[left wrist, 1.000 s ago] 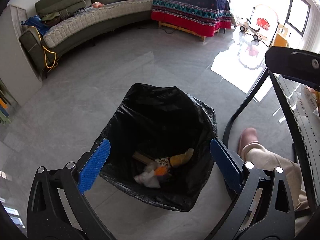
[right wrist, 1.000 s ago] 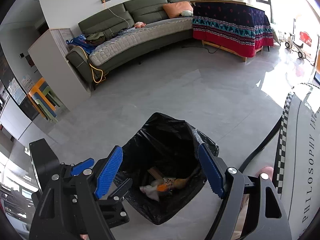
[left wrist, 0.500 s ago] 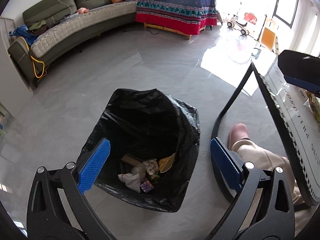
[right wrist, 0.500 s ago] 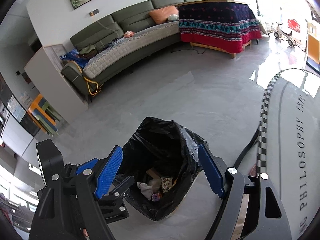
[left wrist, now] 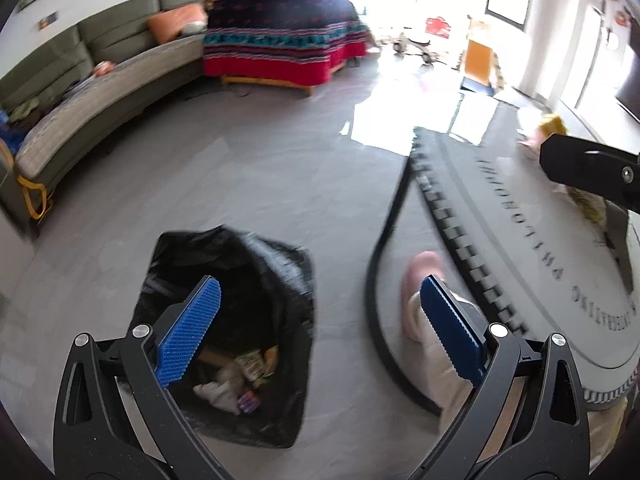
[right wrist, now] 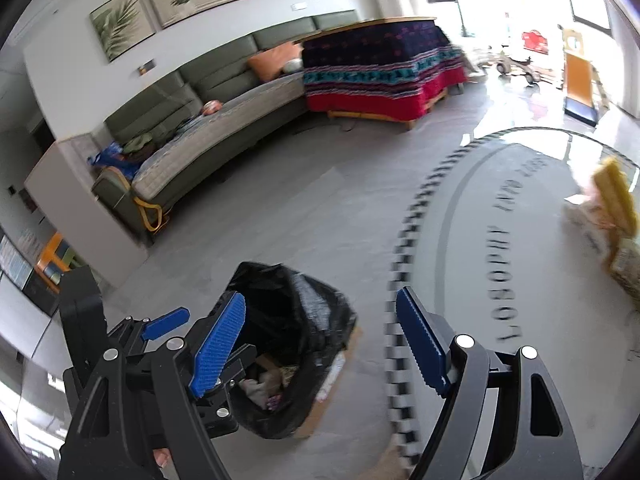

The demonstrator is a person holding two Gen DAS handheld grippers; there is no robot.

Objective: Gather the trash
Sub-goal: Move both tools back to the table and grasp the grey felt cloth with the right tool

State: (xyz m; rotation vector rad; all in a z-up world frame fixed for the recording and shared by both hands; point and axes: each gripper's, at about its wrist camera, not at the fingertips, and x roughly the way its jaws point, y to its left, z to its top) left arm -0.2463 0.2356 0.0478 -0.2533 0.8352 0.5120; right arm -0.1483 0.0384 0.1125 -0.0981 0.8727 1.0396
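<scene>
A black trash bag (left wrist: 256,280) (right wrist: 304,320) stands open on the grey floor, with crumpled paper and wrappers (left wrist: 240,380) at its bottom. My left gripper (left wrist: 320,332) hangs open above the bag's right rim, nothing between its blue pads. My right gripper (right wrist: 320,344) is open too, empty, above the gap between the bag and the round glass table (right wrist: 520,240). On the table's far right lie yellow and beige wrappers (right wrist: 612,208) (left wrist: 552,128), blurred. The left gripper's body shows at the lower left of the right wrist view.
A person's foot in a pink slipper (left wrist: 420,280) stands between bag and table. The table's black leg (left wrist: 384,248) runs down beside it. A green sofa (right wrist: 224,112) and a cloth-covered table (right wrist: 380,68) line the far wall. Bare floor lies between.
Both views have swung to the right: the bag slid to the lower left and the glass table with its wrappers came into view. Both grippers stayed open.
</scene>
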